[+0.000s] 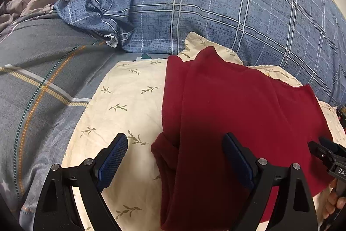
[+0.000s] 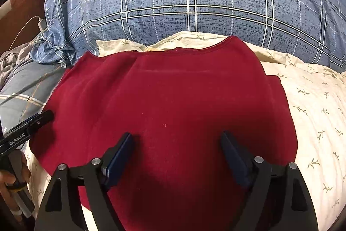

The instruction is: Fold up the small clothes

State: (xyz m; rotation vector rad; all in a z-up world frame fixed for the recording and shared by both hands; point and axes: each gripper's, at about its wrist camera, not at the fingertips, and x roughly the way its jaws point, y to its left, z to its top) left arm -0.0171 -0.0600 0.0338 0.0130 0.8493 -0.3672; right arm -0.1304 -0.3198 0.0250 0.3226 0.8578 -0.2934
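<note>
Folding a soft red garment (image 2: 168,105) laid out on the cream pillow (image 2: 313,114).

The garment lies partly folded across the pillow on the bed, its neckline toward the blue plaid duvet (image 2: 194,3). It looks light, limp and fleecy, likely to sag and drag rather than slip, so hems and corners near the pillow's front edge seem the best holds. The left gripper (image 1: 175,144) and right gripper (image 2: 176,142) hover over it, jaws apart, gripping nothing.

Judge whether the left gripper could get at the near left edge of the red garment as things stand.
Probably yes: the left gripper is open right above the red garment, and nothing lies between it and that edge.
</note>
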